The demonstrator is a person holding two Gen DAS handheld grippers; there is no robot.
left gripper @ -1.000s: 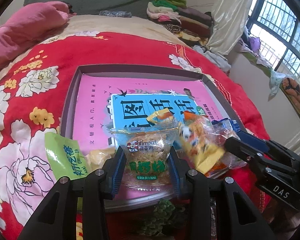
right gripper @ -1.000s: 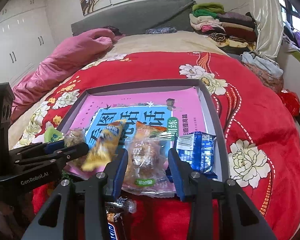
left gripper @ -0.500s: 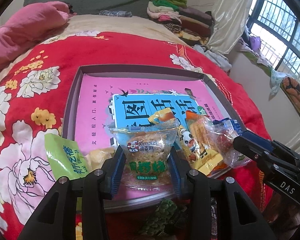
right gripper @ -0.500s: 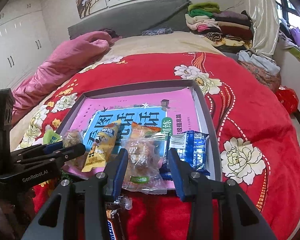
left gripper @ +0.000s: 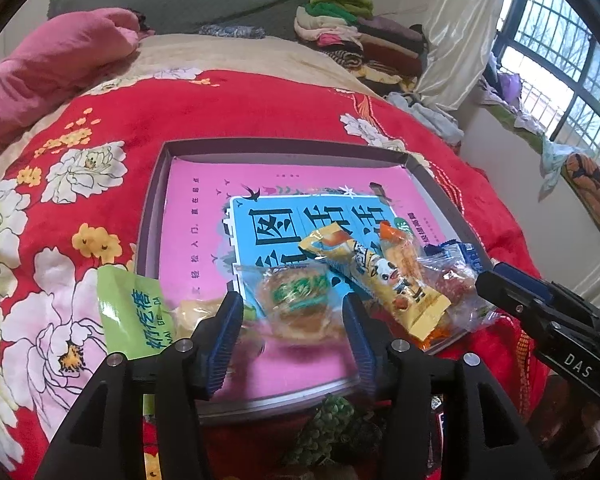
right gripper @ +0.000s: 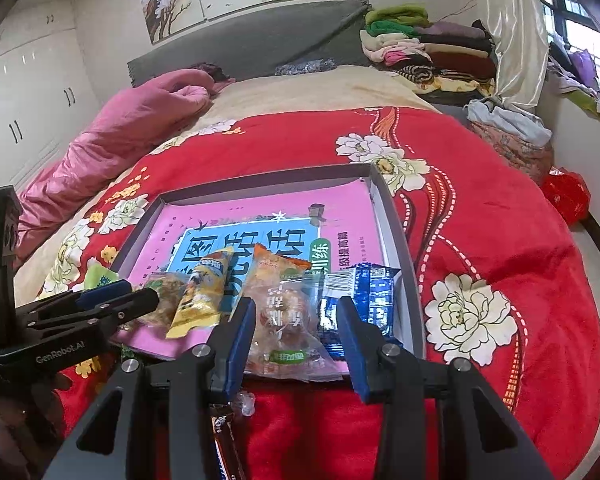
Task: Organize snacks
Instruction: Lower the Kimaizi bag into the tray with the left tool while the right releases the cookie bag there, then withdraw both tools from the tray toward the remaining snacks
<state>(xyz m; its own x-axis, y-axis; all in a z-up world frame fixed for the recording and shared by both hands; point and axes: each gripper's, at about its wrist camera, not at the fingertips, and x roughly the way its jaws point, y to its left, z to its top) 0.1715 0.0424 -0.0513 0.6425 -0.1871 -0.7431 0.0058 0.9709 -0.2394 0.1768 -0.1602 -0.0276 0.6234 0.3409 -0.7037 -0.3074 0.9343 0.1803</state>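
Now the left gripper (left gripper: 294,322), fingers spread wide, brackets the blurred clear cake packet (left gripper: 296,308) low at frame centre, seemingly lying untouched between them.

red floral blanket (right gripper: 480,208) on bed, grey headboard (right gripper: 260,36), barred window (left gripper: 560,40), white wardrobe (right gripper: 28,92)

Both wrist views low over tray (left gripper: 152,216)

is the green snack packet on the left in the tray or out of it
Out. The green packet lies on the red blanket, outside the tray's left wall; the other snacks lie inside.
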